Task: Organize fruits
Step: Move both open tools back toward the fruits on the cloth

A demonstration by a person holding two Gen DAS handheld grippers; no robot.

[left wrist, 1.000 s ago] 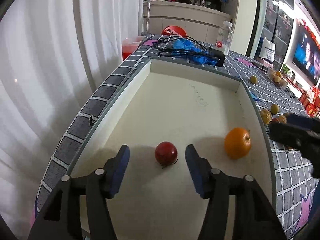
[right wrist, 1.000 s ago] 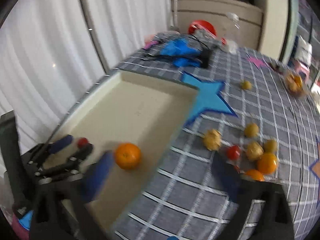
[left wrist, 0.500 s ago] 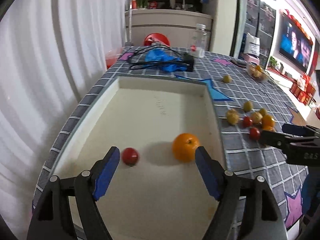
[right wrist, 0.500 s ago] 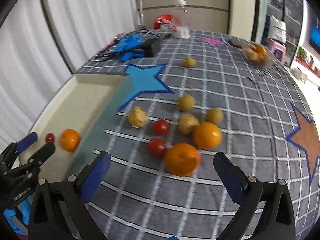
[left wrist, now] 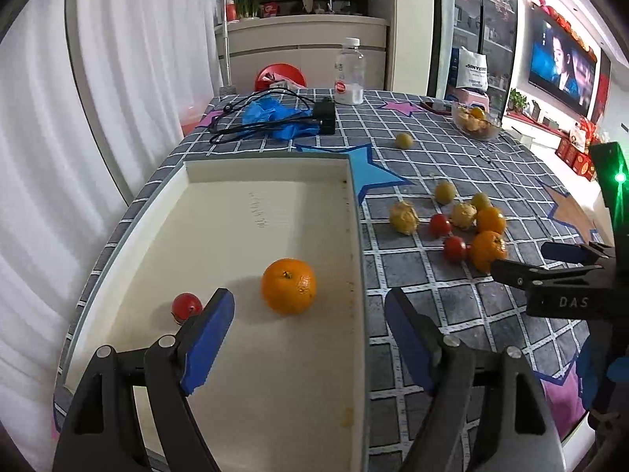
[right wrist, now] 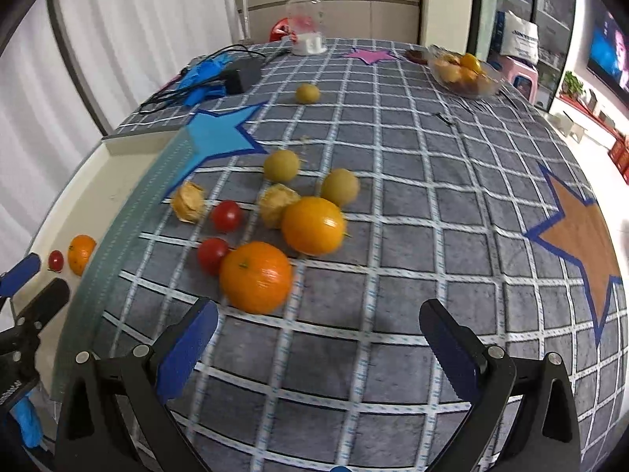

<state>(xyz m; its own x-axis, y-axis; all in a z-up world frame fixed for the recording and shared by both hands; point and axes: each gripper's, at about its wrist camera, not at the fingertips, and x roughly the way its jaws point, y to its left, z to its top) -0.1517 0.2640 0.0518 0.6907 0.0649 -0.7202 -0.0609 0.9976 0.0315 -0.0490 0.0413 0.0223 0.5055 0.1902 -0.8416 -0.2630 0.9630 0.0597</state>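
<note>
Tray: one orange and one tomato, apart from each other.

Cloth beside tray: two oranges, two tomatoes, two husked fruits, two yellow-green fruits clustered; a third yellow-green one far off.

Left gripper tilts down over the tray's near right edge, jaws having just opened, wide apart, nothing between; orange just ahead of the fingertips, tomato just outside the left finger.

Right gripper tilts steeply down, jaws wide, empty; nearest orange just ahead, toward the left finger.
</note>
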